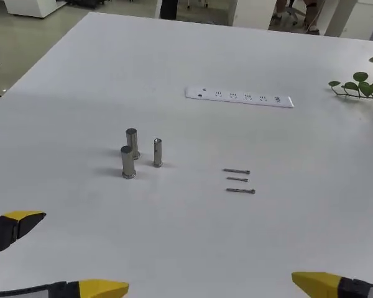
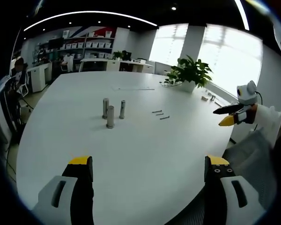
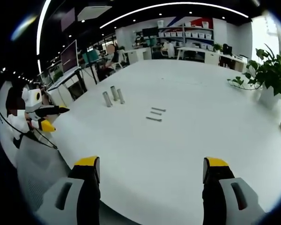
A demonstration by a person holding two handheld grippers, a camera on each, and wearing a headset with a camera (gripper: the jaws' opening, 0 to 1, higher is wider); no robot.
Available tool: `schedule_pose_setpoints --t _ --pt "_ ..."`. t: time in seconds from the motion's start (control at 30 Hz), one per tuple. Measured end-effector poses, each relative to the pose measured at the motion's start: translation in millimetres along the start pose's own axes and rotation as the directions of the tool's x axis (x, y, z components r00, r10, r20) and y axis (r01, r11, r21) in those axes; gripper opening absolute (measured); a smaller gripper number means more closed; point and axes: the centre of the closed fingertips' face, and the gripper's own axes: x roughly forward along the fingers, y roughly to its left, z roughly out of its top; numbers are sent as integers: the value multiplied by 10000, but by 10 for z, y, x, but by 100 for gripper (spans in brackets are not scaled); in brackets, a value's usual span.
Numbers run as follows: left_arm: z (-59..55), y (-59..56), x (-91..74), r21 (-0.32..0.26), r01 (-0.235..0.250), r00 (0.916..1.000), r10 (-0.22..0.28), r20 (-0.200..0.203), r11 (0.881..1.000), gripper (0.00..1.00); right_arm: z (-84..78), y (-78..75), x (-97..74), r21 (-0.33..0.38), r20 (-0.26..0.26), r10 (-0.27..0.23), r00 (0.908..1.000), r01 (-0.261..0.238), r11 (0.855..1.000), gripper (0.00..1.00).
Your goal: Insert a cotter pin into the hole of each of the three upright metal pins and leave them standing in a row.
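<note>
On the white tabletop (image 1: 62, 112) the three upright metal pins (image 1: 128, 162) stood close together, more a triangle than a row, and the three cotter pins (image 1: 237, 179) lay flat and parallel off to their right, well apart from them. My left gripper (image 2: 148, 161) and right gripper (image 3: 152, 162) both hung at the near side of the tabletop, jaws wide with nothing between them, far from all of it. The first trouble I expected was in the picking: the cotter pins were thin and lay flat against the surface, so my jaws might skid one away or pinch it crooked. Pushing one sideways into an upright pin that the other gripper was not steadying would likely topple it. With the pins packed so close, one falling could take its neighbours down, and wide jaws reaching in could clip them too. I could not make out the holes from there, so which way they faced was a guess, and a wrong approach would send the cotter pin glancing off.
</note>
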Motion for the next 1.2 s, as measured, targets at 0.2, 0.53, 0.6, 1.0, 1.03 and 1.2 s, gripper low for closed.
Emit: schedule_pose_setpoints --t 0.2,0.53,0.6,1.0,1.03,1.2 --pt "-43 24 -25 -48 45 9999 -46 -140 10000 97 -26 25 26 53 -94 -19 10000 20 10000 90" --pt "-44 83 -27 -188 76 9998 -79 -192 9998 97 -43 16 4 -1 -227 -145 9996 145 9999 90" --pt "-37 84 -26 -155 90 9998 -93 -191 9998 97 -45 13 1 10 -231 -178 9996 178 9998 90" --pt "-20 101 -35 -63 141 9994 -143 -327 9999 97 -33 42 19 219 -95 -136 9999 138 9997 90" --pt "-19 105 -37 -71 135 9994 -137 -322 9999 97 -27 44 23 243 -67 -117 9999 118 9996 90" --pt "-7 153 -53 -15 58 9994 -59 -344 10000 97 14 40 7 383 139 -82 9999 77 9992 89"
